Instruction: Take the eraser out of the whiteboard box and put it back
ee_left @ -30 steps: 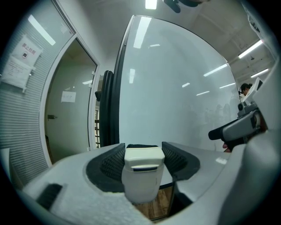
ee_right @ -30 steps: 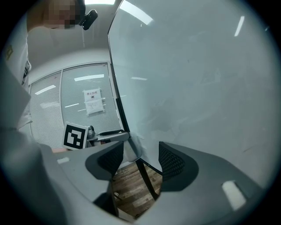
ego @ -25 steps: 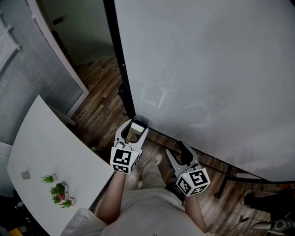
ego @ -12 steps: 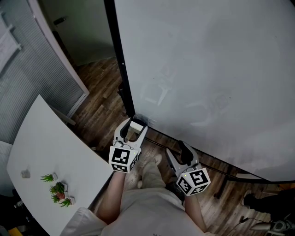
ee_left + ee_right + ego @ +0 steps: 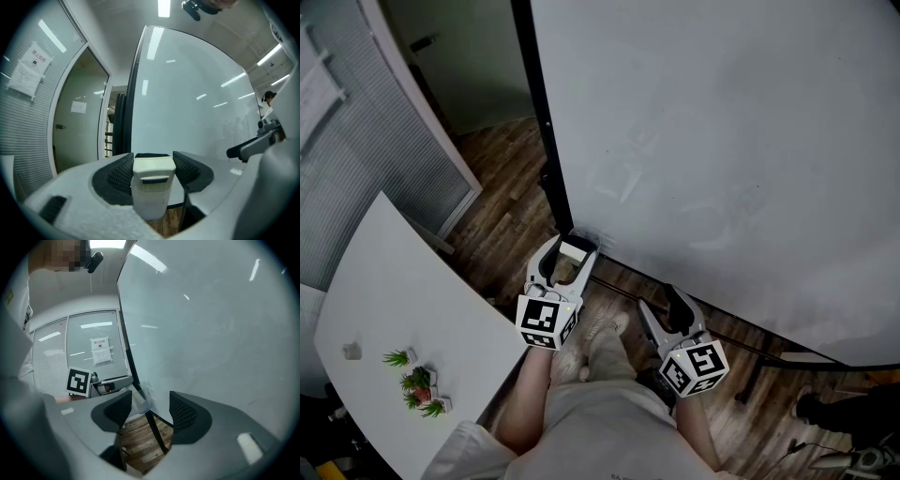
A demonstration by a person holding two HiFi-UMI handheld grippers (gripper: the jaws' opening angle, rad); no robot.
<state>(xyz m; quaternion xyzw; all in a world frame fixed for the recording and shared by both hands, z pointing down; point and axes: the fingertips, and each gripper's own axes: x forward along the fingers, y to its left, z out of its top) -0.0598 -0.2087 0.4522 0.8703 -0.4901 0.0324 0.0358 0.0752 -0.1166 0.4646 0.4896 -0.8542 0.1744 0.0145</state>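
Observation:
My left gripper (image 5: 565, 261) is at the lower left corner of the whiteboard (image 5: 722, 150), shut on the cream eraser (image 5: 574, 250). In the left gripper view the eraser (image 5: 152, 169) stands upright between both pads, with a dark stripe on its face and a paler lower part. The clear whiteboard box (image 5: 587, 241) sits on the board's bottom corner just beyond the jaws; I cannot tell whether the eraser's lower end is inside it. My right gripper (image 5: 674, 310) hangs open and empty to the right, below the board. In its own view the right gripper (image 5: 150, 411) looks past the box (image 5: 139, 402).
The whiteboard's black frame post (image 5: 546, 141) runs down to the corner, with a bar (image 5: 741, 339) along the bottom. A white table (image 5: 384, 319) with small plants (image 5: 417, 382) is at the left. Wooden floor (image 5: 502, 197) lies below, and the person's legs (image 5: 600, 412) show.
The left gripper with the eraser has shifted slightly to the left near the board's corner. The right gripper has not moved.

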